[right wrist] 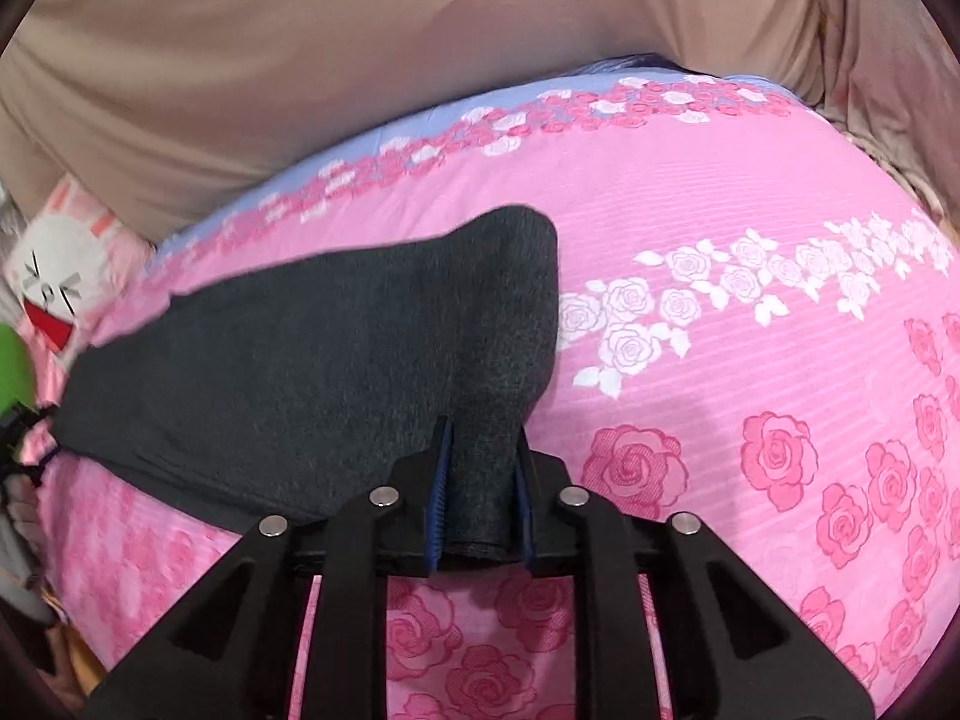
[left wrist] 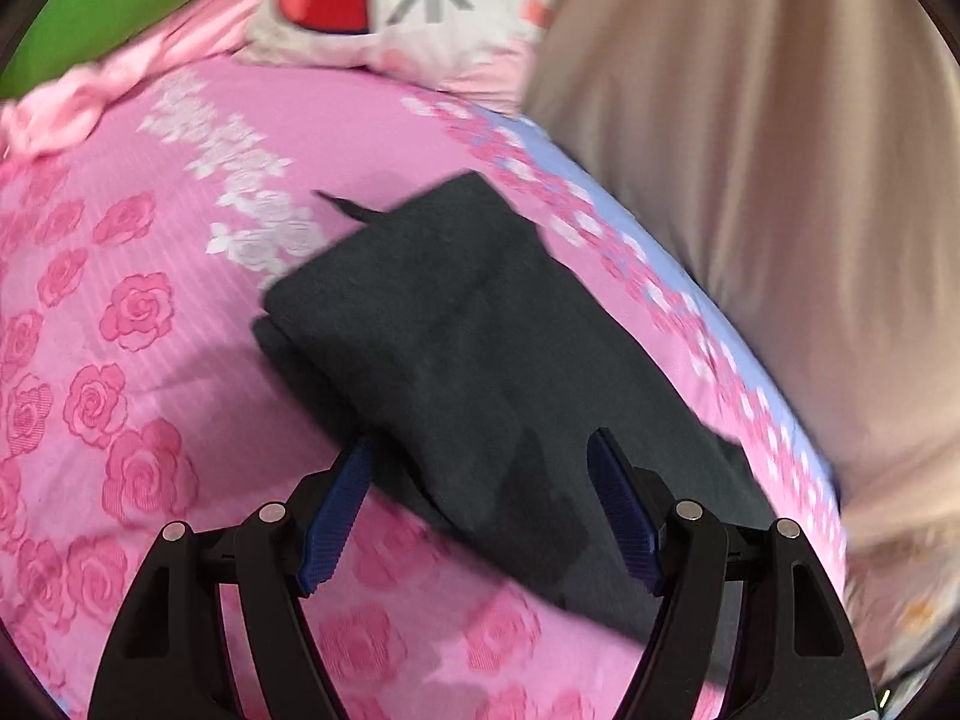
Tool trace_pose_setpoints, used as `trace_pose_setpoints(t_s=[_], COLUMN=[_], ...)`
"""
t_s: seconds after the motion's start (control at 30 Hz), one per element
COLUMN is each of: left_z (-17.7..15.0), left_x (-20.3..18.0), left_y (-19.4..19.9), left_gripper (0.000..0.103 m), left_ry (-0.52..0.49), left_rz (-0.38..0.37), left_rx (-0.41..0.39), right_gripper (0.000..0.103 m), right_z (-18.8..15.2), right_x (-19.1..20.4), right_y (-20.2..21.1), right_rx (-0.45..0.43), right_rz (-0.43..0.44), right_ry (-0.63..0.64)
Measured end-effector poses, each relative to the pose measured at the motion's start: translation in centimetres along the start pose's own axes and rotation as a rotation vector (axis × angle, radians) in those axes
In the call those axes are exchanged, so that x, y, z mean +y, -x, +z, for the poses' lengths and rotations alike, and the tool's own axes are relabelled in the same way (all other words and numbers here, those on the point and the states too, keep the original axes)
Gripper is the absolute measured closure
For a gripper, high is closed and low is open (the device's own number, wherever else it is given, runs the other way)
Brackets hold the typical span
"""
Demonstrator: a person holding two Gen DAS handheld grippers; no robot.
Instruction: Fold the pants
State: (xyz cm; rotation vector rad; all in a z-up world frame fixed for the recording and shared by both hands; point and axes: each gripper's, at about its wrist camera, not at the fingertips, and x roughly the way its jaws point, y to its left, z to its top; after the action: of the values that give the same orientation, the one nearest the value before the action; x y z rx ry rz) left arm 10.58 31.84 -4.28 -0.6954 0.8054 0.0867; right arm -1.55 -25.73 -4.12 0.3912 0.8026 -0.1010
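Dark grey pants lie folded into a long strip on the pink rose-print bed sheet. In the left wrist view my left gripper stands open over the near end of the strip. Its blue pads are wide apart and clear of the cloth. In the right wrist view the pants stretch away to the left. My right gripper is shut on a bunched fold at their right end, which is lifted a little off the sheet.
Beige fabric hangs along the far side of the bed, behind the sheet's blue border. A cartoon rabbit pillow and a green object lie at the head end. Pink cloth is bunched beside the pillow.
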Motion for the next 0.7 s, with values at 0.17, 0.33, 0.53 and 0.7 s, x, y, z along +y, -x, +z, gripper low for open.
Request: trace_pose_setpoints(t_s=[0.17, 0.33, 0.53, 0.7], left_z=[0.7, -0.5, 0.5, 1.1], left_x=[1.8, 1.3, 1.9, 0.5], left_y=[-0.4, 2.6, 0.4, -0.1], left_gripper=[0.032, 0.032, 0.035, 0.091], left_ry=[0.153, 0.211, 0.234, 0.188], left_rz=[-0.069, -0.011, 0.011, 0.008], left_rx=[-0.02, -0.138, -0.047, -0.072], right_gripper=[0.064, 0.062, 0.053, 0.047], right_z=[-0.3, -0.3, -0.3, -0.3], right_x=[-0.7, -0.6, -0.2, -0.3], right_y=[0.6, 1.4, 2.0, 2.0], right_rx=[-0.035, -0.068, -0.098, -0.098], right_rz=[0.041, 0.06, 0.094, 0.095], right_ry=[-0.036, -0.033, -0.017, -0.023])
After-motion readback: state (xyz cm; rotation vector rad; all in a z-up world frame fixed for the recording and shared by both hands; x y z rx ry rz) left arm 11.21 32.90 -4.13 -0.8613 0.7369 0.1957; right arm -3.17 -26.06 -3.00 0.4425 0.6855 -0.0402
